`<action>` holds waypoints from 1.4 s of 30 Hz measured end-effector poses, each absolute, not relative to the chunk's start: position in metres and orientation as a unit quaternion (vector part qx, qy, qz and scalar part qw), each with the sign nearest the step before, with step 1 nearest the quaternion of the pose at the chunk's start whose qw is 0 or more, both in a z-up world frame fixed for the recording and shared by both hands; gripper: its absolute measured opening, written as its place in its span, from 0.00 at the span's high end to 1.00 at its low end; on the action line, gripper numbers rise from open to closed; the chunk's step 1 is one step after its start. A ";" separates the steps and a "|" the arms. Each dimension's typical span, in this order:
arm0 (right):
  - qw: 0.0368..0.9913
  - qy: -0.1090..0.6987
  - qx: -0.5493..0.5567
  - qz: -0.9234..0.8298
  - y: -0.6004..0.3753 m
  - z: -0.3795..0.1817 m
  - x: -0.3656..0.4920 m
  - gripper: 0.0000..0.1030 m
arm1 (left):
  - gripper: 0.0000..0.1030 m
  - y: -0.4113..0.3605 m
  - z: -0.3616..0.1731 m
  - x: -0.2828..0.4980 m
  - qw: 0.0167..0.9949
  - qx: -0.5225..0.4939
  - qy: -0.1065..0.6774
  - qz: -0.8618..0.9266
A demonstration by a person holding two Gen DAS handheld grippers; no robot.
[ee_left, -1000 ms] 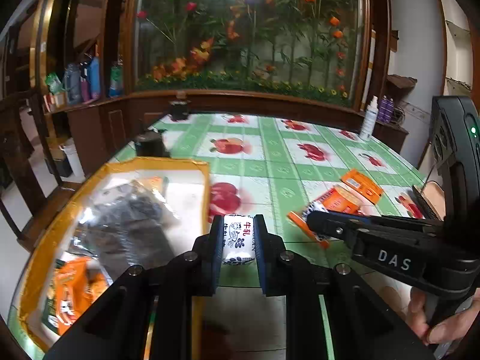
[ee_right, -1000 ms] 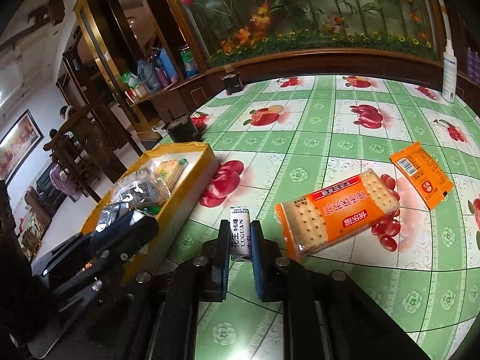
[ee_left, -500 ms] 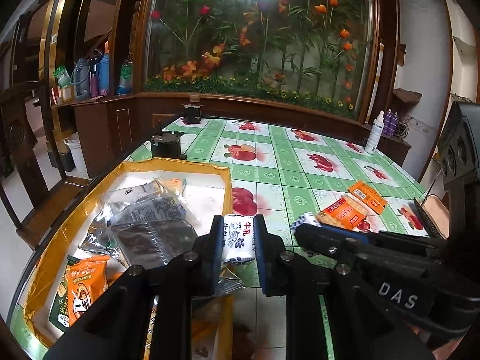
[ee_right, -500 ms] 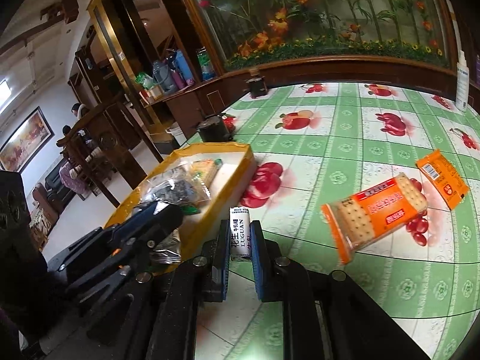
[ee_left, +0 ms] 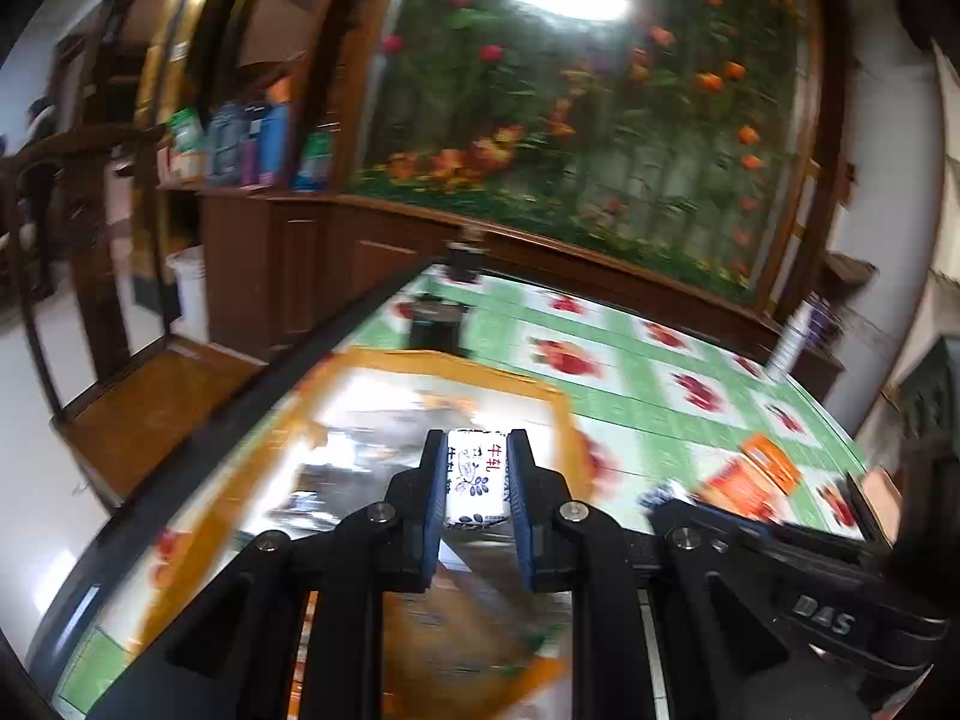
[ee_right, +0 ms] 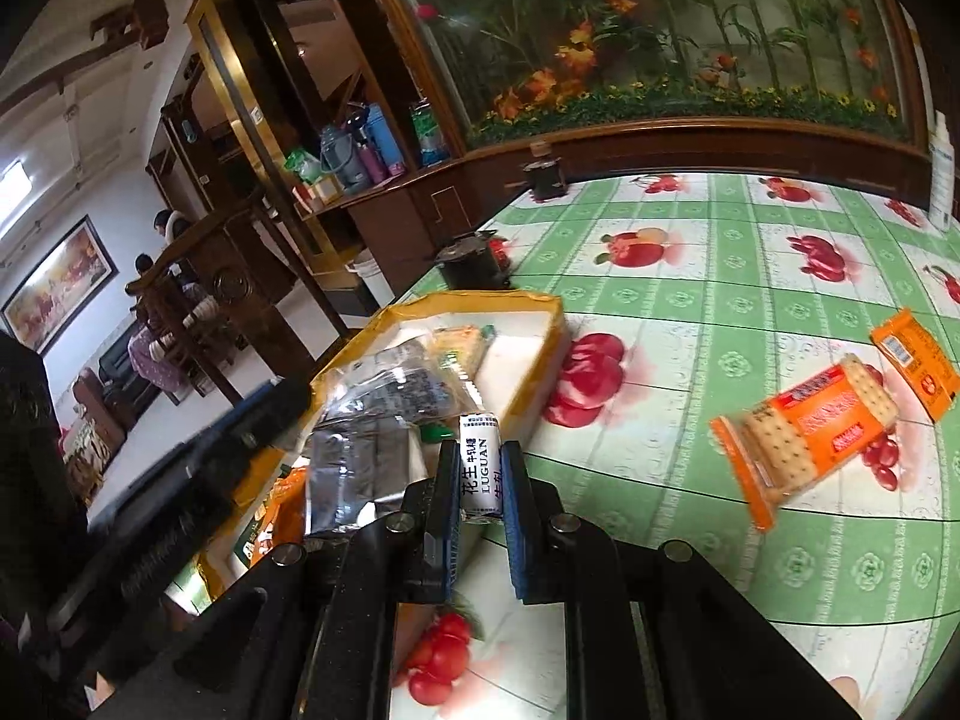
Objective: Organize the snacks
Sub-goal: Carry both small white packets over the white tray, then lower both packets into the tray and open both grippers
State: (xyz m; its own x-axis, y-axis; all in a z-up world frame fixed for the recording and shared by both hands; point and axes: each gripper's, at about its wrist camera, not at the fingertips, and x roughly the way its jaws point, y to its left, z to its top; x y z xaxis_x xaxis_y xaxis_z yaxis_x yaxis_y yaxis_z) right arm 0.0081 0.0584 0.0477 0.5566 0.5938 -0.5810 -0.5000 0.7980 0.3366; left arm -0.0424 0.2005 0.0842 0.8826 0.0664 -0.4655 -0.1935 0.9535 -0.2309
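Two small white candy packs are being carried toward the yellow-rimmed tray (ee_right: 543, 324), one in each gripper. In the left wrist view the left gripper (ee_left: 477, 483) is closed narrowly on a white nougat candy (ee_left: 476, 483) printed with red characters and dark blue marks; the pack is being pinched by its two side faces and is filling the gap between the pads. That view is blurred, but the tray (ee_left: 420, 360) is being seen beneath and ahead of the fingers, from about 9 to 12 o'clock of the candy, so this candy is judged to be over the tray.

In the right wrist view the right gripper (ee_right: 480, 483) is clamped on a second white candy, marked LUGUAN (ee_right: 480, 468), held upright by its long sides. It is being held near the tray's right wall, with silver foil packets (ee_right: 372, 450) lying inside at its 9 to 10 o'clock. Whether it is inside the rim cannot be told.

For a clean drop, each candy is best lowered over a bare patch of tray floor rather than onto the slippery foil, and the jaws opened only once the pack is low, so that it is not bounced over the rim. The left gripper's body (ee_right: 198, 468) is close at 8 o'clock, so the two releases are probably best staggered.

An orange cracker pack (ee_right: 804, 426) and a smaller orange packet (ee_right: 915, 357) are lying on the green checked tablecloth (ee_right: 690, 300) at 2 to 3 o'clock, not yet collected.
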 end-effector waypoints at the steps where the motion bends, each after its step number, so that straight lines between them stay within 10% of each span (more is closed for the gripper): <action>1: 0.878 0.355 0.065 0.314 0.064 0.047 0.008 0.86 | 0.82 0.210 0.082 -0.043 0.958 -0.146 0.236 0.074; 21: 0.862 0.359 0.007 0.357 0.137 0.035 0.010 0.85 | 0.81 0.243 0.055 -0.034 0.937 -0.160 0.294 0.105; 33: 0.861 0.356 0.025 0.363 0.125 0.038 0.011 0.84 | 0.32 0.244 0.062 -0.041 0.940 -0.168 0.268 0.129; 42: 0.845 0.362 0.035 0.392 0.124 0.039 0.007 0.68 | 0.29 0.250 0.070 -0.054 0.945 -0.191 0.225 0.143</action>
